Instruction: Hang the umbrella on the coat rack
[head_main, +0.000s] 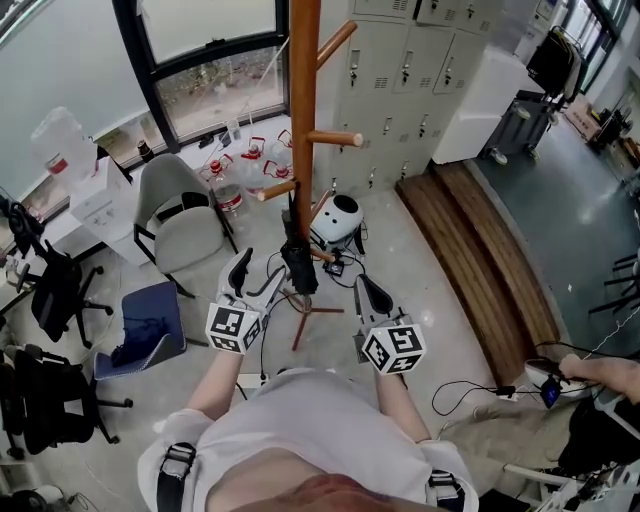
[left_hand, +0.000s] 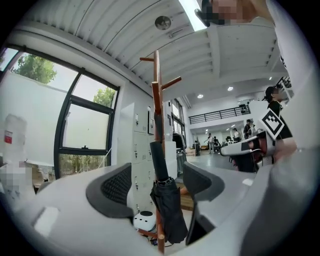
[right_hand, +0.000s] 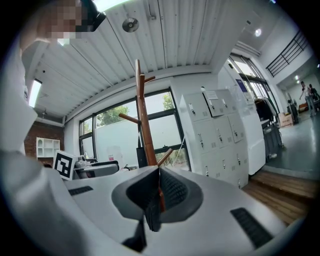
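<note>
The wooden coat rack (head_main: 303, 100) rises straight ahead of me. A folded black umbrella (head_main: 298, 262) hangs low against its pole. My left gripper (head_main: 255, 278) is open just left of the umbrella and apart from it. In the left gripper view the umbrella (left_hand: 167, 205) and the coat rack (left_hand: 157, 100) show through the gap of the left gripper (left_hand: 159, 185), farther off. My right gripper (head_main: 372, 296) hovers to the umbrella's right. In the right gripper view the right gripper (right_hand: 157, 187) has its pads together on nothing, with the coat rack (right_hand: 142, 120) behind.
A grey chair (head_main: 180, 215) stands left of the rack and a white rounded device (head_main: 340, 218) sits at its base. Black office chairs (head_main: 55, 290) line the left. Grey lockers (head_main: 400, 70) and a wooden step (head_main: 480, 250) lie to the right. Cables cross the floor.
</note>
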